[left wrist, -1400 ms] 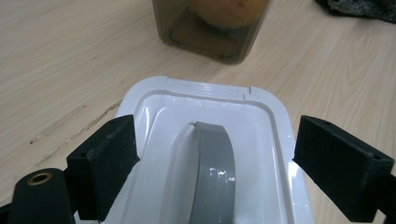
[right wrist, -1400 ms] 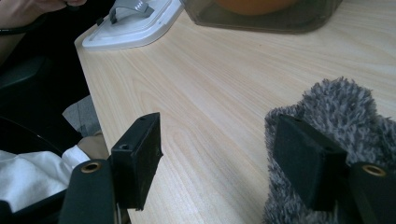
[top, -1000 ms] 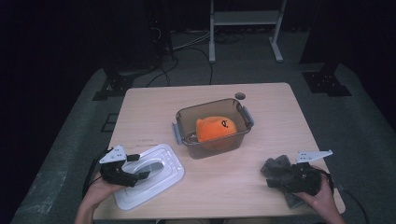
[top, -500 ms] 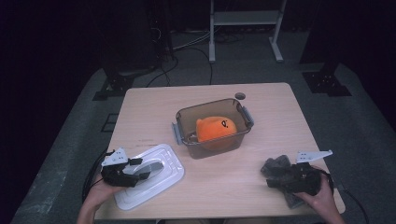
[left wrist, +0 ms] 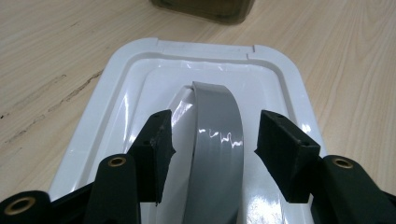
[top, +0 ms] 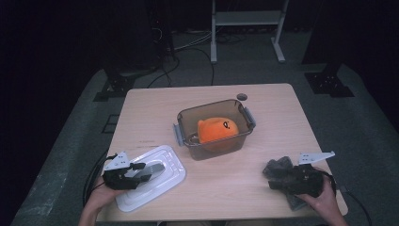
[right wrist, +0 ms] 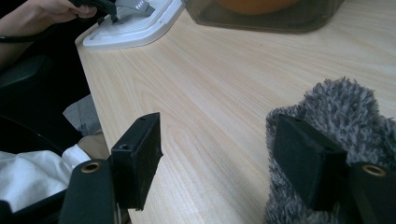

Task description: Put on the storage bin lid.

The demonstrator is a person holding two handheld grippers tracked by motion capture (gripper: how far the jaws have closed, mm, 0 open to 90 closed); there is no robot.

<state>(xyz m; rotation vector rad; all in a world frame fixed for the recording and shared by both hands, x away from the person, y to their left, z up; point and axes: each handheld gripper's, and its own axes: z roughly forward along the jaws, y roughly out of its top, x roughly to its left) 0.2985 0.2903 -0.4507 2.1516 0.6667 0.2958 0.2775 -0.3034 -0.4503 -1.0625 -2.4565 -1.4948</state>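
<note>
Your desk [top: 282, 122] carries a brown tub [top: 214, 126] near its middle, with an orange toy [top: 217, 130] inside. In your right claw view the tub's top is cut off by the frame.

The white lid [top: 155, 181] lies flat at the near left corner, well apart from the tub. Its long axis runs from the near left edge up toward the tub. A grey handle [left wrist: 217, 140] arches along that same axis down the lid's middle.

Your left claw [top: 141, 172] sits over the lid with the handle between its jaws. The jaws have just been closing, yet in the left claw view a gap shows on each side of the handle, so they stand half apart and the pads [left wrist: 156, 140] do not press it. The near end of the handle is hidden below the frame.

Your right claw [top: 282, 176] rests at the near right corner, jaws wide apart. A grey furry cloth [right wrist: 336, 121] lies against the outer side of one jaw, not between them. What the cloth is I cannot make out.
</note>
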